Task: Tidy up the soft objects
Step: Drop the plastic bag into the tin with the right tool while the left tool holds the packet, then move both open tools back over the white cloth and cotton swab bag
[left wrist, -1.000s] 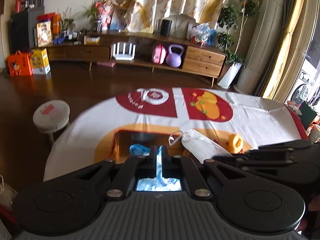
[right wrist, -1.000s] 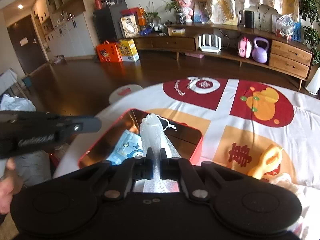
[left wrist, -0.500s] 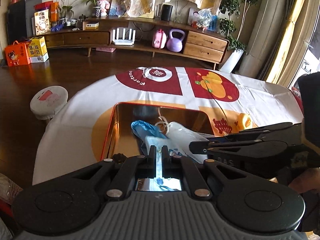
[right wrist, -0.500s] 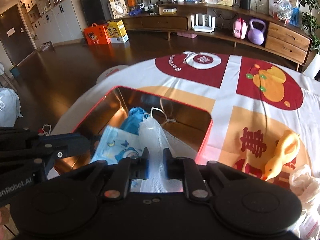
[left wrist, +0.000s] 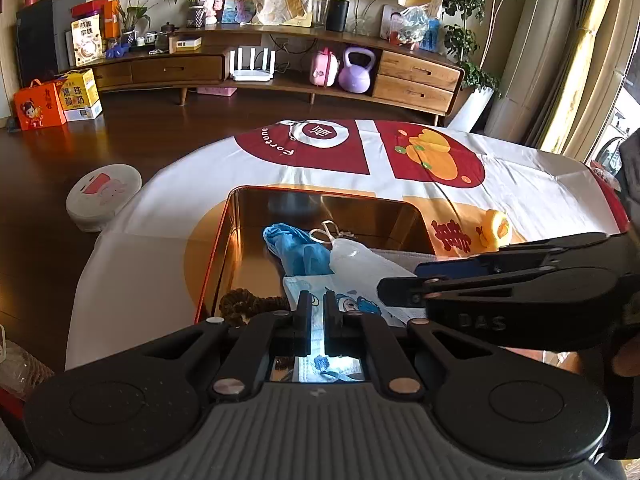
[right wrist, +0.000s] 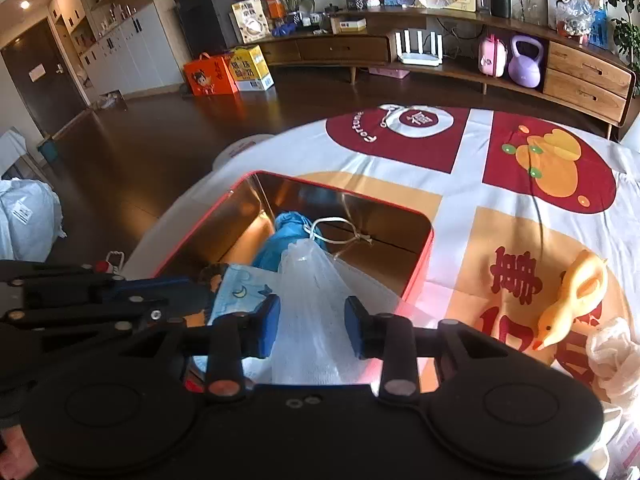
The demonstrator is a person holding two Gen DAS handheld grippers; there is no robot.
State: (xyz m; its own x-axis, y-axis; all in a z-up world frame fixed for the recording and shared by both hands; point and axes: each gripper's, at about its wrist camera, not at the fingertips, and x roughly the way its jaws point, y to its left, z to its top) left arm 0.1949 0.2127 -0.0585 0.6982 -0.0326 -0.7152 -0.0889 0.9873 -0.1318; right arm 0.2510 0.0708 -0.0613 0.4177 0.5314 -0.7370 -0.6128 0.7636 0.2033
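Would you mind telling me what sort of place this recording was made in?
Most likely a home living room: a long wooden sideboard against the wall with a router and kettlebell, potted plants, curtains, and a table under a festive tablecloth.

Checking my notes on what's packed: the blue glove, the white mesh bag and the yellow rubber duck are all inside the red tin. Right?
Not the duck. The right wrist view shows the yellow rubber duck lying on the tablecloth, outside the red tin on its right. The blue glove and the white mesh bag are in the tin.
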